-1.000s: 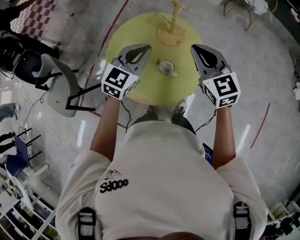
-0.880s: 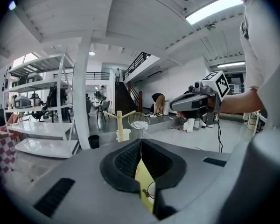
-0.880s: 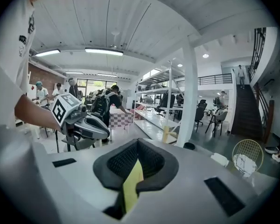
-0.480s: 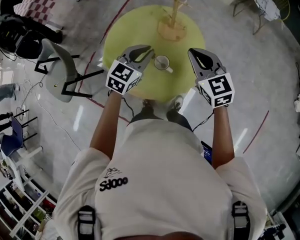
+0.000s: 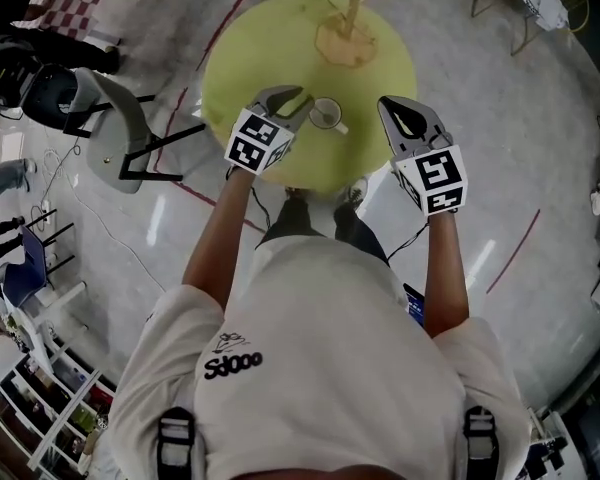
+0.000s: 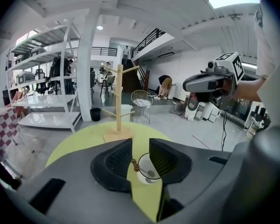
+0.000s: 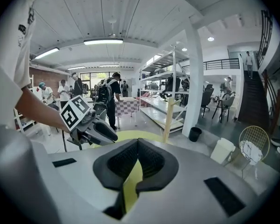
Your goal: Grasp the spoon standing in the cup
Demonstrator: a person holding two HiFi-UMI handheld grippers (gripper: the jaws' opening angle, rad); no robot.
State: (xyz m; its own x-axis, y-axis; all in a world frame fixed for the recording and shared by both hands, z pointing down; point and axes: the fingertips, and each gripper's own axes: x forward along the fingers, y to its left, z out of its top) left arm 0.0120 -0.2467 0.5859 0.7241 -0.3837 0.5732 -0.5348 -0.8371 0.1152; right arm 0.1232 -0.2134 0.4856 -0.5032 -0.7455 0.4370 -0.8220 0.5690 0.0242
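The spoon (image 6: 136, 164) leans in the white cup (image 6: 147, 175), the only thing in it, with its beaded handle tipped leftward. The cup stands on the round yellow-green table (image 5: 242, 63), just ahead of my left claw (image 6: 140, 149). That claw's jaws are opening, and the handle shows in the gap, untouched. My right claw (image 7: 137, 146) hovers at the table's edge, pinched together on nothing. A wooden mug tree (image 6: 117, 107) stands farther back.
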